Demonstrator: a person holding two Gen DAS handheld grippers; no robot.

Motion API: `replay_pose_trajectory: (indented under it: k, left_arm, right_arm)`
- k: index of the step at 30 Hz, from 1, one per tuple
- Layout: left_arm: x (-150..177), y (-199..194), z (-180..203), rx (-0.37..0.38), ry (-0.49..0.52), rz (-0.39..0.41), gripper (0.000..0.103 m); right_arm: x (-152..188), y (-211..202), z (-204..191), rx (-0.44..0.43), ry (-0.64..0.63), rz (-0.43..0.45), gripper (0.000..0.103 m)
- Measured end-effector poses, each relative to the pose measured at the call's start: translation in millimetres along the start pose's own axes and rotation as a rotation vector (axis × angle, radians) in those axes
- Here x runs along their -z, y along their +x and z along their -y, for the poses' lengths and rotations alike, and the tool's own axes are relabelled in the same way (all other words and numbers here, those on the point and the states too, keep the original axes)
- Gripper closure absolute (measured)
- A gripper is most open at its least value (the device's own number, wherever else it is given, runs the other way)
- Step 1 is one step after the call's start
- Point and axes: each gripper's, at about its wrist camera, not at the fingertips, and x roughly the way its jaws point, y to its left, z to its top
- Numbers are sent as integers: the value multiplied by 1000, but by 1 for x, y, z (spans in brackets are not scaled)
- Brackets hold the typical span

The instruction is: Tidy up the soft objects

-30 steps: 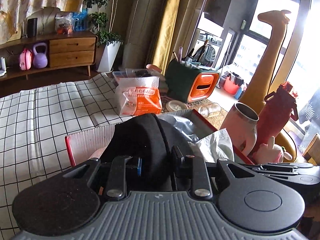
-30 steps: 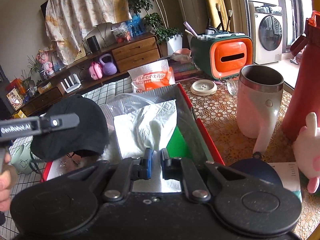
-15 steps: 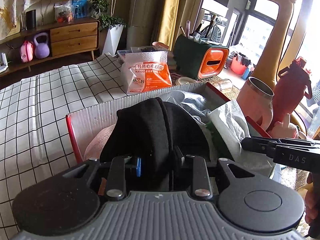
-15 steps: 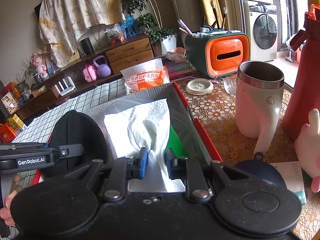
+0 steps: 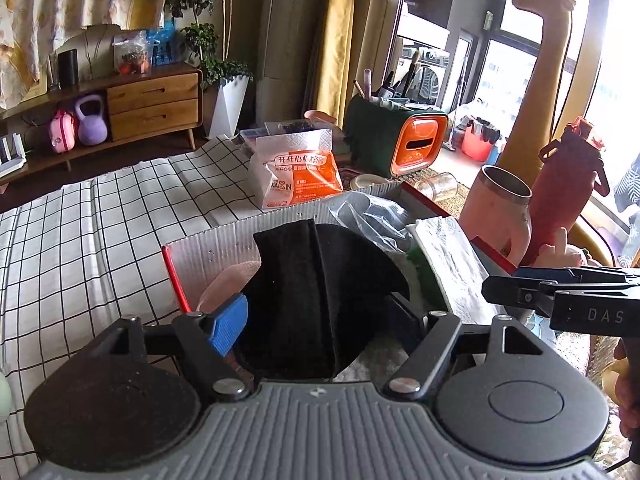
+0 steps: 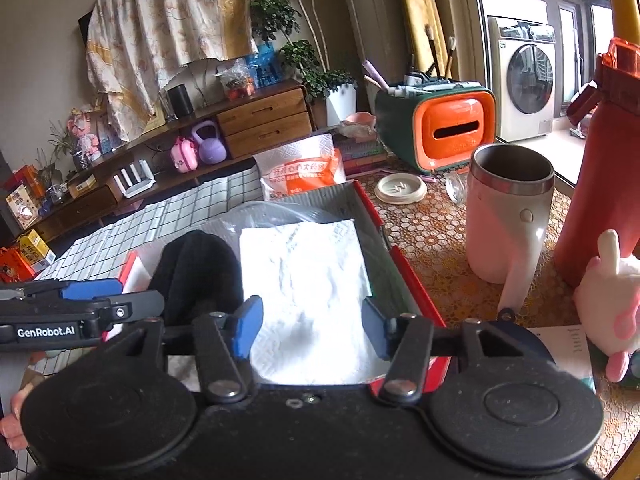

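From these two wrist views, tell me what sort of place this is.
Most likely a lived-in home, a living room that opens onto a laundry corner. A wooden sideboard stands by the wall, a potted plant beside it, and a washing machine sits by the window.

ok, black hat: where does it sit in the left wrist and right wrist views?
Left wrist: black hat at lower centre, in the red-rimmed box, between the left hand-held gripper's fingers.
Right wrist: black hat left of centre, beside the white paper towel.
Shared landmark: orange-and-white bag beyond the box's far wall.
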Motion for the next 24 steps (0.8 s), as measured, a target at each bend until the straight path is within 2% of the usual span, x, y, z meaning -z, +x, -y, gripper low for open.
replay_pose_trajectory:
  k: [10,17,20,24]
  left_arm:
    - [14,-52,11,28,34,52,27]
    - [26,-93,14,-5,51,125,27]
    - [32,-108,14,-9,58,151,20]
    - [40,-124,13,-17,46,184,19]
  right_arm:
    - [11,-40,-32,-52,-103,53,31]
    - [20,-70,-51,-54,-142,112,19]
    - [25,-83,-55,-60,-156,136,13]
    - [33,-97,-63,-67,-171,168,5]
